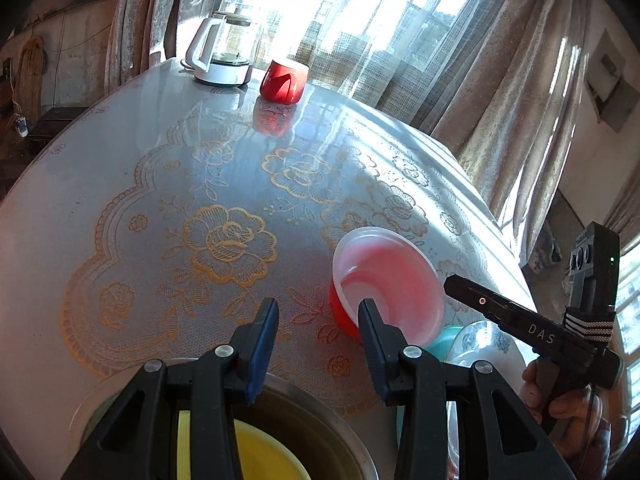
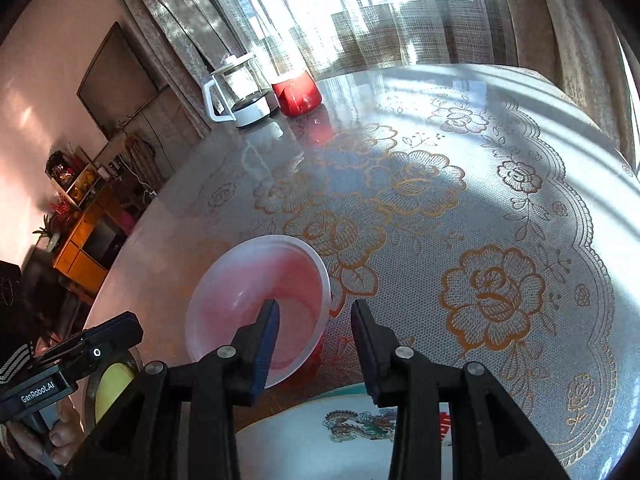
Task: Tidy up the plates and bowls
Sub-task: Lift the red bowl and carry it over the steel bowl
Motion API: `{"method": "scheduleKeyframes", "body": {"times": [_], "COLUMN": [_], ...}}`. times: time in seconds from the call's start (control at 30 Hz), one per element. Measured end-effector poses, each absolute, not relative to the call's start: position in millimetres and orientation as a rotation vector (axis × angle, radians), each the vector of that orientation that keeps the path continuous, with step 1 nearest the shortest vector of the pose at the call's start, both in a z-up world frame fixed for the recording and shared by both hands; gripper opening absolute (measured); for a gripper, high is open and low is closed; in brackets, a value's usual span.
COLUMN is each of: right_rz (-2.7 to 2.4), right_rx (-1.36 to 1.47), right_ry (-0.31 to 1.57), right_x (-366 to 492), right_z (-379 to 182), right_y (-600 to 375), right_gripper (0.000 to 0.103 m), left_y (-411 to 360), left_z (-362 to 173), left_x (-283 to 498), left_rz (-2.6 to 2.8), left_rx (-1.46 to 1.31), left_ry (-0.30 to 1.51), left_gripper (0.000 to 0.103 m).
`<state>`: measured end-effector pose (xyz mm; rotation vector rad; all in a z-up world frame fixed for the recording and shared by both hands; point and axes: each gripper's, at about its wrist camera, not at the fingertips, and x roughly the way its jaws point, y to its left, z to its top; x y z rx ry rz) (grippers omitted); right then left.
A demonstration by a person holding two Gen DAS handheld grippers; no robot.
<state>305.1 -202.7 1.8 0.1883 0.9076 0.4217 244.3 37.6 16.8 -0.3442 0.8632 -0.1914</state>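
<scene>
Both wrist views low, sharing table (image 1: 120, 184)

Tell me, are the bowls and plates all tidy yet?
Not yet. Nothing looks stacked so far. The red bowl sits alone on the table. Both the left gripper and right gripper are open and hold nothing. The dragon plate and the yellow dish in its metal bowl are still apart, waiting.
</scene>
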Motion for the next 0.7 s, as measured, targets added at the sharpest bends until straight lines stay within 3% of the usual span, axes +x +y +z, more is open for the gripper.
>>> {"method": "scheduleKeyframes", "body": {"times": [0.17, 0.27, 0.6, 0.7], "right_rz": [0.405, 0.402, 0.417, 0.418], "right_rx": [0.234, 0.239, 0.230, 0.212], "right_ry": [0.906, 0.912, 0.930, 0.936], "right_x": [302, 302, 302, 302], "right_z": [1, -2, -10, -13], "right_y": [-211, -211, -199, -194], "right_gripper": [0.034, 0.030, 0.023, 0.018], "left_y": [32, 28, 17, 6], "left_z": [6, -1, -12, -12], "left_x": [259, 267, 288, 286], "left_rz": [-0.202, -0.221, -0.192, -0.218], "left_rx": [-0.381, -0.409, -0.434, -0.382], "left_ry": [0.925, 0.984, 1.018, 1.008], "left_gripper": [0.041, 0.024, 0.023, 0.016]}}
